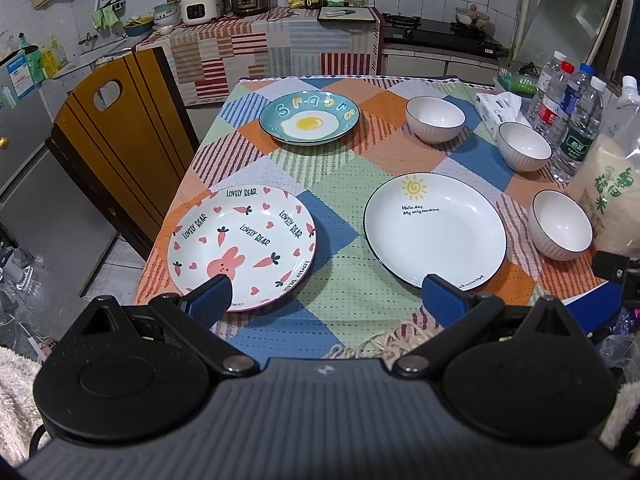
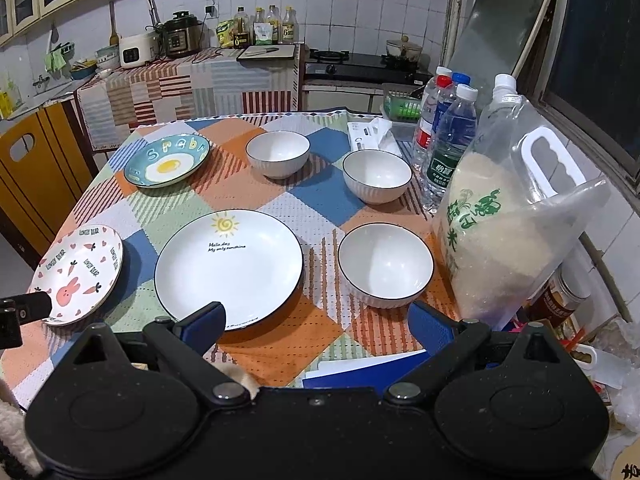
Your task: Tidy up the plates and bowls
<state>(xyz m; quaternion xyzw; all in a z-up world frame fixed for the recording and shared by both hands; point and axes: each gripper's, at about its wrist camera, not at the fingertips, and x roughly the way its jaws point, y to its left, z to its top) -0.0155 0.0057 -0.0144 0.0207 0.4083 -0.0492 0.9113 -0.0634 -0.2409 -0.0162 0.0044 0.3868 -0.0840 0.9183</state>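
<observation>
Checked cloth in orange, blue and green covers the table, and nothing on it has been gathered, so I judge I am at the very start: choosing a first piece to lift.

I have both tools hanging above the near edge. My left gripper stands wide open with nothing in it; its left fingertip overlaps the near rim of the pink rabbit-and-carrot plate at lower left of the left wrist view, and its right fingertip overlaps the near rim of the large white plate with a yellow sun at lower right. Whether either pad touches china I cannot tell. My right gripper is equally spread and empty, its left fingertip over the sun plate's near rim, its right fingertip just below the nearest white ribbed bowl.

Upper left of the right wrist view holds the teal plate painted with a fried egg; two more white bowls, one at and one at, sit at upper centre, well apart from each other.

Next, I reckon, each tool must drop and slide one finger under a rim, then close; plates stack with plates, bowls nest. The bag of rice crowds the right side.
</observation>
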